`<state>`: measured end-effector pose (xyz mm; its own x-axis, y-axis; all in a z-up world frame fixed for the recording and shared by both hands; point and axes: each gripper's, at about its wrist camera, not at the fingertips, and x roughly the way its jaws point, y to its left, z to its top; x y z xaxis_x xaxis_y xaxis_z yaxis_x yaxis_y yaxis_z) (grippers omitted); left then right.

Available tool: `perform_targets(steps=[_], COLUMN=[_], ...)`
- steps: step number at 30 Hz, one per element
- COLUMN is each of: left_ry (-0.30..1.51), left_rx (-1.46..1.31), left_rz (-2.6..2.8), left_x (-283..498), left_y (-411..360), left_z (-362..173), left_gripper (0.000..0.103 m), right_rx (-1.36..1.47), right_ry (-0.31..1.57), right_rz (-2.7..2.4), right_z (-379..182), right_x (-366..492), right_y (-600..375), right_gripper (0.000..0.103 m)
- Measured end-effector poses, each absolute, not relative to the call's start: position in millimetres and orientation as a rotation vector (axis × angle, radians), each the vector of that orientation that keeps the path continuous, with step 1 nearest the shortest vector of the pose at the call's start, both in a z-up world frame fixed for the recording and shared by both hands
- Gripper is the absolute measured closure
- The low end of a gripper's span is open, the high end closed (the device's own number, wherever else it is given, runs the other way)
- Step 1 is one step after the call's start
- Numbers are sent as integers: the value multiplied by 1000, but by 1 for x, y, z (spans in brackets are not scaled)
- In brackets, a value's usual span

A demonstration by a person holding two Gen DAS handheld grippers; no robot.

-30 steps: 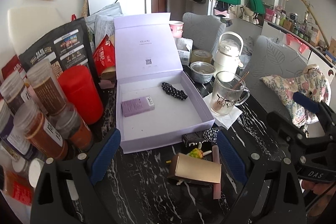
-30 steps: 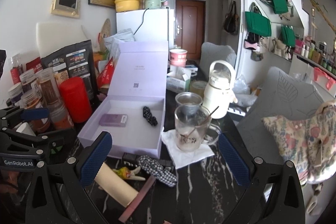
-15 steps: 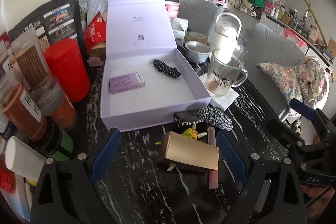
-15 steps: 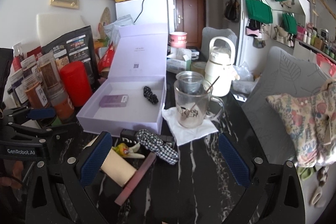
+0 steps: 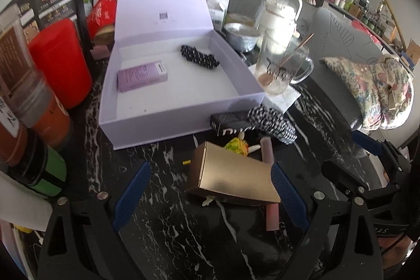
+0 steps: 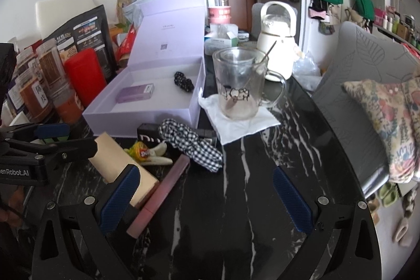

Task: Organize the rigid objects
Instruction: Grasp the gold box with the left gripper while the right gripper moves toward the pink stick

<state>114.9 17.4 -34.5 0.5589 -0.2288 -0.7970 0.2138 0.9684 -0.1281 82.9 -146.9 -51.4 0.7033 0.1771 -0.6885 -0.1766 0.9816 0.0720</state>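
The left gripper [image 5: 210,190] hangs wide open and empty over the black marbled desk [image 5: 162,227]. One gold box [image 5: 233,175] lies between its fingers, long axis crosswise. One pink bar [image 5: 270,211] points away, beside the right finger. Beyond sit one black box [image 5: 228,122], one checked scrunchie [image 5: 273,122] and the open lilac box [image 5: 173,120]. The right gripper [image 6: 207,198] is equally wide, empty, the bar's near end by its left finger.

Shiny stone, matte card, plus some cloth

The black marble tabletop [image 5: 162,235] looks polished and glossy; the lilac gift box [image 5: 183,120] is smooth matte cardboard, the gold carton [image 5: 236,175] has a satin metallic sheen, the checked scrunchie [image 6: 191,146] is soft woven cloth, and the mug [image 6: 240,88] is clear glass.
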Motion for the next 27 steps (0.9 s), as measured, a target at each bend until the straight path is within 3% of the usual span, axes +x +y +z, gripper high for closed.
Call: perform_targets(steps=[23, 26, 27], left_ry=[1128, 1096, 1090], left_rx=[-219, -218, -212], left_rz=[-453, -475, -467], left_x=[155, 152, 151], left_y=[17, 14, 13], left_z=[-92, -87, -84], left_gripper=[9, 28, 30], right_rx=[10, 8, 5], right_ry=[879, 880, 879], right_rz=[223, 216, 214], right_z=[-86, -87, -87], right_x=[103, 104, 103], right_y=[-147, -148, -149], right_gripper=[0, 0, 0])
